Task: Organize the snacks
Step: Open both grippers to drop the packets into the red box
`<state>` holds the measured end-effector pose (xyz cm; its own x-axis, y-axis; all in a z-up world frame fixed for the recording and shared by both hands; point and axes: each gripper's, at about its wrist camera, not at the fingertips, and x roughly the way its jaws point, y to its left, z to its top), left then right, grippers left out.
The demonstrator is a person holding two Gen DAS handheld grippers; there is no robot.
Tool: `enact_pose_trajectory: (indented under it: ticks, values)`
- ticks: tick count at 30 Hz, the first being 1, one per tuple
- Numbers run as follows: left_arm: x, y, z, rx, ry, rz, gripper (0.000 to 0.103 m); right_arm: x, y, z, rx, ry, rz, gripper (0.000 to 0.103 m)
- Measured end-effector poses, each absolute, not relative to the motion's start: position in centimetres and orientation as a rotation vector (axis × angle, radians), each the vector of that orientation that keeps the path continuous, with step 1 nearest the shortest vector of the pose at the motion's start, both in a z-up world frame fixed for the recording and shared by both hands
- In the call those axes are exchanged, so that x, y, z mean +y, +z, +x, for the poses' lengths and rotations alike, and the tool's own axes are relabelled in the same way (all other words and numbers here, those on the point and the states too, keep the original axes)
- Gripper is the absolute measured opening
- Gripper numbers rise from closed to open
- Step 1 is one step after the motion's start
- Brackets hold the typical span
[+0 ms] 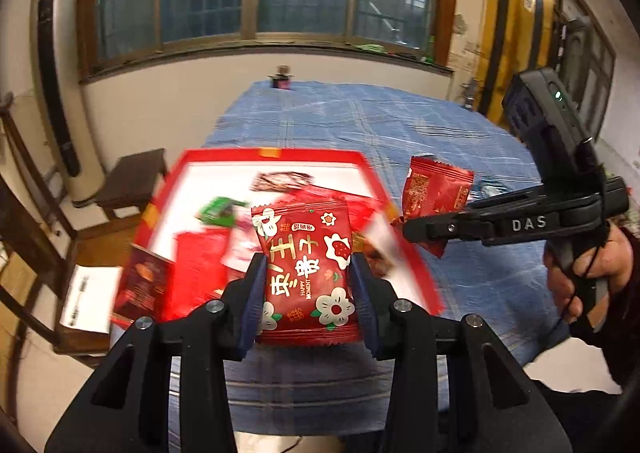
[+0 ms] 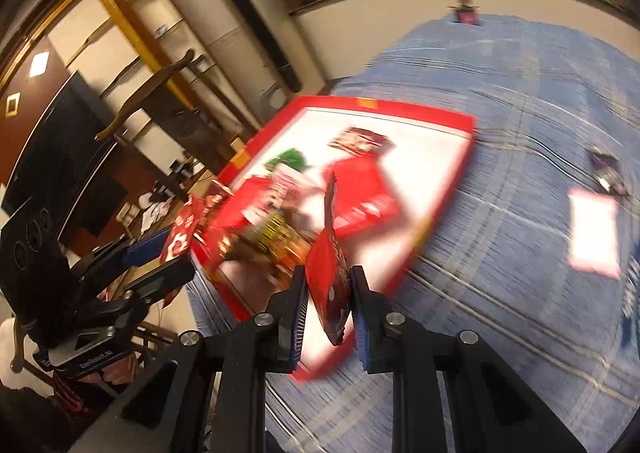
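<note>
Both carry loads: the left hand-held gripper (image 1: pixel 308 277) pinches a red flowered snack packet (image 1: pixel 306 265) flat between its pads, while the right hand-held gripper (image 2: pixel 328 293) clamps a second red packet (image 2: pixel 330 265) edge-on. The red-rimmed tray (image 1: pixel 280 154) sits on the blue-clothed tabletop (image 1: pixel 380 121), at twelve o'clock from each gripper, already holding several snacks. The step looks like dropping both in: bring each packet well over the white floor, past the rim, lower, then release one at a time.
</note>
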<state>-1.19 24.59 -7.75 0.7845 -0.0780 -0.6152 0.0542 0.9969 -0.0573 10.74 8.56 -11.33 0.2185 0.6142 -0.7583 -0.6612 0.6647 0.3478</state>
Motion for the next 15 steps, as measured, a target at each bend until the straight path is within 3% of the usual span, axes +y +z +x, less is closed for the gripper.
enact_pose_trajectory:
  ticks: [3, 5, 6, 7, 8, 9, 10, 15]
  values:
    - [25.8, -6.9, 0.7, 0.657, -0.019, 0.007, 0.040, 12.0, -10.7, 11.6, 0.991, 0.904, -0.086, 0.024]
    - [26.4, -6.4, 2.3, 0.664, 0.010, 0.027, 0.054, 13.5, -10.0, 12.0, 0.923, 0.880, -0.122, 0.025]
    - [27.0, -6.2, 3.3, 0.662, 0.032, 0.024, 0.069, 13.7, -9.8, 12.1, 0.884, 0.860, -0.147, 0.034]
    - [27.4, -6.1, 3.6, 0.654, 0.051, 0.015, 0.076, 13.5, -9.5, 12.1, 0.852, 0.831, -0.166, 0.048]
    - [27.8, -6.0, 3.7, 0.643, 0.071, -0.003, 0.076, 13.1, -9.4, 12.1, 0.827, 0.797, -0.160, 0.056]
    - [28.3, -6.0, 3.5, 0.634, 0.065, -0.040, 0.076, 11.8, -9.3, 12.1, 0.811, 0.790, -0.112, 0.070]
    - [28.7, -6.2, 3.1, 0.623, 0.041, -0.079, 0.076, 10.8, -9.4, 12.2, 0.806, 0.803, -0.081, 0.074]
    - [27.9, -9.4, 0.8, 0.658, -0.045, -0.164, 0.076, 4.7, -11.1, 12.3, 0.821, 0.772, -0.017, 0.073]
